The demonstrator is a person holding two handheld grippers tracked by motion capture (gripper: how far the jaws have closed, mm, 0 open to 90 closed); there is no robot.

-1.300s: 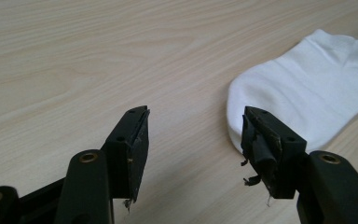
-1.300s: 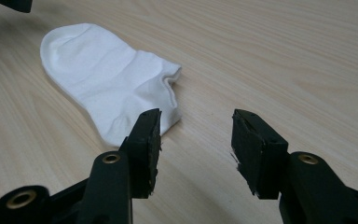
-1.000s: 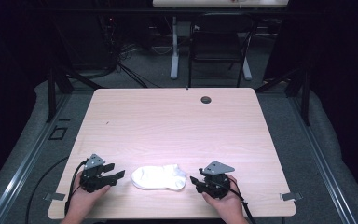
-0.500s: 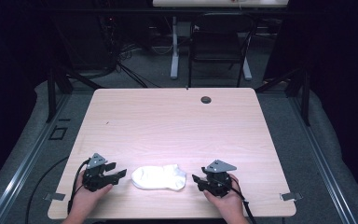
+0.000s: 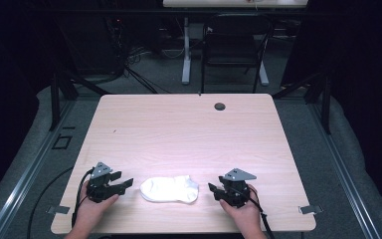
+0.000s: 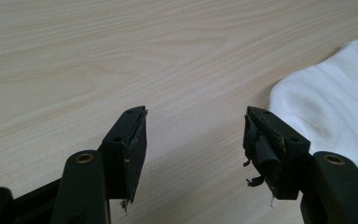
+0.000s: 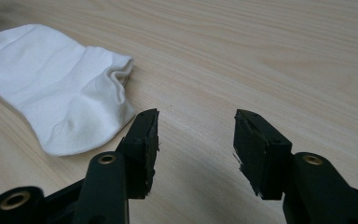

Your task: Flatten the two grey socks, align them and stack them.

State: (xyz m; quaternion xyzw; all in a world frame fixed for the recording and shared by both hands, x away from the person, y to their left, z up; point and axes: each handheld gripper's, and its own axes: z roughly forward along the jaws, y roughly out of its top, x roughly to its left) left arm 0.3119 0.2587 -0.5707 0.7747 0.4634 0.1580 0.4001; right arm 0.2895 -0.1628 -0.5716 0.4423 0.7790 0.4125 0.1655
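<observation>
Both tongs rest low on the near edge of the worktop (image 5: 189,129). My left tongs (image 6: 193,140) stand with jaws apart, gripping nothing. My right tongs (image 7: 196,144) likewise stand apart and empty. Between them lies the white sock (image 5: 169,188), flat on the worktop, just beside each pair and touching neither. Farther off, a small dark round fitting (image 5: 220,106) sits near the far edge.
</observation>
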